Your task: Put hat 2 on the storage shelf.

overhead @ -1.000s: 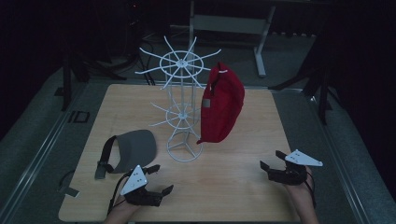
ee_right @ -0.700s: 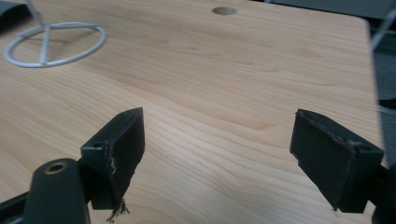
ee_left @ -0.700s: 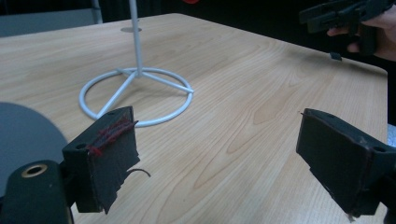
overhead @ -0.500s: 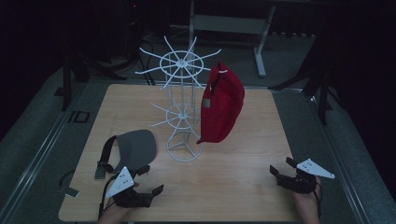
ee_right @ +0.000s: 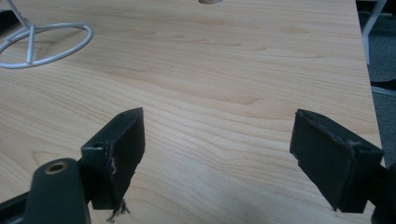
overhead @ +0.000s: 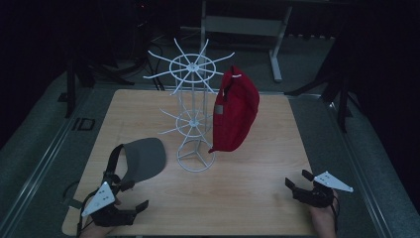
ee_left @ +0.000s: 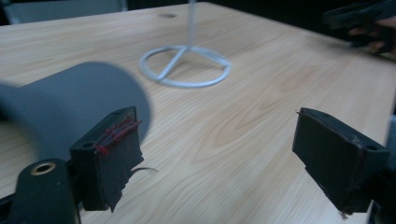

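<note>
Left gripper (overhead: 141,206) is sitting at the near left of the table (overhead: 257,188), well in front of the white wire rack (overhead: 195,114), jaws spread and holding nothing; the left gripper view shows bare wood between the pads. Its jaws have just been closing a little, with nothing between them. The grey visor (overhead: 141,158) is lying flat just left of the rack's ring base (ee_left: 184,65), strap side turned away from the rack, brim edge just beside the left jaw in the left gripper view (ee_left: 70,107). Right gripper (overhead: 297,188) is resting near the front right corner, well apart from the rack, likewise released and empty. The red cap (overhead: 235,114) is already hanging on the rack's right side. Judging the step in hand as picking up the visor: approach should be coming in low along the table so one pad slides under the brim's rim, pinching the stiff brim rather than the loose strap. Keeping the lift clear of the lower spokes (overhead: 171,119) would avoid tipping the light rack or knocking the cap off.
</note>
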A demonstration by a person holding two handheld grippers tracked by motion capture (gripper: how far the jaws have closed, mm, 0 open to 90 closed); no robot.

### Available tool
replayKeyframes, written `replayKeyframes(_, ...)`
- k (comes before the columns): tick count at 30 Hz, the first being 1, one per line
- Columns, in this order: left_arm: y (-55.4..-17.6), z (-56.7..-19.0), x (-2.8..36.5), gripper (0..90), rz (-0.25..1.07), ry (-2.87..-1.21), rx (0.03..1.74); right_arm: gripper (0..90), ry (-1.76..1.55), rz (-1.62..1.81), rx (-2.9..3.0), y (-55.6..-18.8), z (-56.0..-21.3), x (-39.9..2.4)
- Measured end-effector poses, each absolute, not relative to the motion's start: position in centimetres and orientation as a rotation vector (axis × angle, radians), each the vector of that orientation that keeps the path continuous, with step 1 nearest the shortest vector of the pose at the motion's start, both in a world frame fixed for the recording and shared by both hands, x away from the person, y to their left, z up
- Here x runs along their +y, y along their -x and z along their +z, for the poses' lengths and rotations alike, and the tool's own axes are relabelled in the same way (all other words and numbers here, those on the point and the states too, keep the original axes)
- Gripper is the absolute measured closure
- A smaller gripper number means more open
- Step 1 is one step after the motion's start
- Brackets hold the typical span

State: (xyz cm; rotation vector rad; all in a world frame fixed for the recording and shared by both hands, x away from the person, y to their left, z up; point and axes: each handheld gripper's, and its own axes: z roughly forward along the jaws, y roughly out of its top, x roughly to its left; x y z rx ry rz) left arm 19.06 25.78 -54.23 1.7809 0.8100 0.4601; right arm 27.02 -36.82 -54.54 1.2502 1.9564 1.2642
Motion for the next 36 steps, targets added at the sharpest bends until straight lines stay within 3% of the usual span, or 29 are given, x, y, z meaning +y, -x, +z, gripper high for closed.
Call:
replayKeyframes(11, -19.0, -54.9, 31.5, 17.4, 0.629, -1.778, 1.074, 18.0, -1.249, 1.268, 1.95, -27.2, -54.7, -36.9)
replayKeyframes(18, -20.3, -55.4, 33.7, 18.6, 0.61, -1.809, 1.208, 18.0, -1.247, 1.264, 1.955, -27.3, -54.8, -36.7)
replayKeyframes(29, -22.4, -55.7, 34.3, 31.8, 0.615, -1.92, 1.289, 18.1, -1.246, 1.276, 1.953, -27.3, -54.9, -36.6)
replayKeyframes(36, -23.8, -55.7, 34.2, 40.8, 0.564, -1.906, 1.3, 18.2, -1.245, 1.286, 1.955, -27.4, -54.8, -36.5)
